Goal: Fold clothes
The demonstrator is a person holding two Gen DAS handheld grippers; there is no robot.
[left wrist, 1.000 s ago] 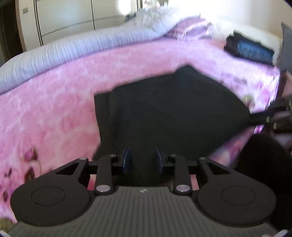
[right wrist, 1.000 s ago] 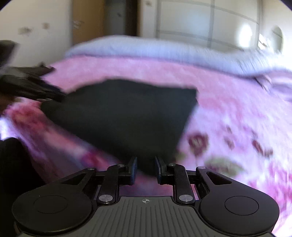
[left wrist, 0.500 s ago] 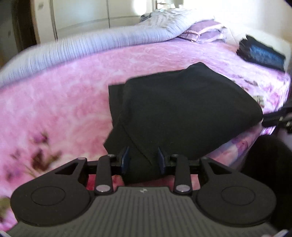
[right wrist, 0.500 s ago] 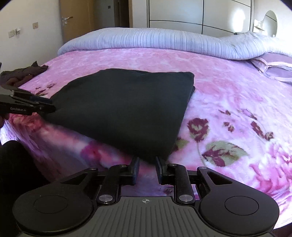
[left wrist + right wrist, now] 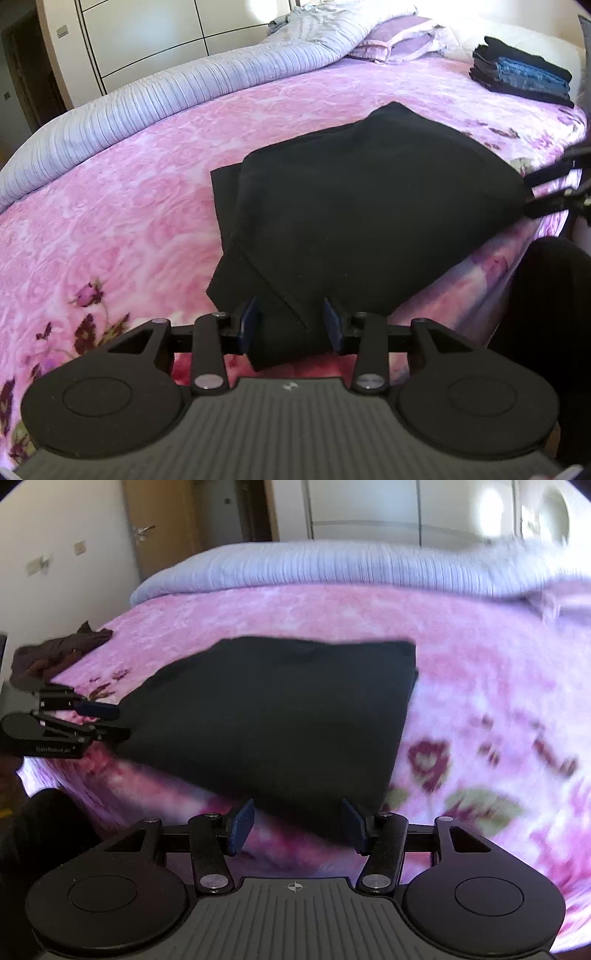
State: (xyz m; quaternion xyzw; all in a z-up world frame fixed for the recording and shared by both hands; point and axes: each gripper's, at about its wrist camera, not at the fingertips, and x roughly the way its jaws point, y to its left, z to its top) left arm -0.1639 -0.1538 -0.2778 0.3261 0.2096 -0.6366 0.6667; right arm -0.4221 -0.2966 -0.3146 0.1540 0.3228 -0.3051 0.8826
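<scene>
the black garment is lying folded on the pink bed, near its edge. the left claw is standing apart as before, a garment corner lying between its fingers, not pinched. the right claw is now wider apart than half a second ago, at the garment's near edge, gripping nothing. folded clothes are sitting far back on the bed.
</scene>
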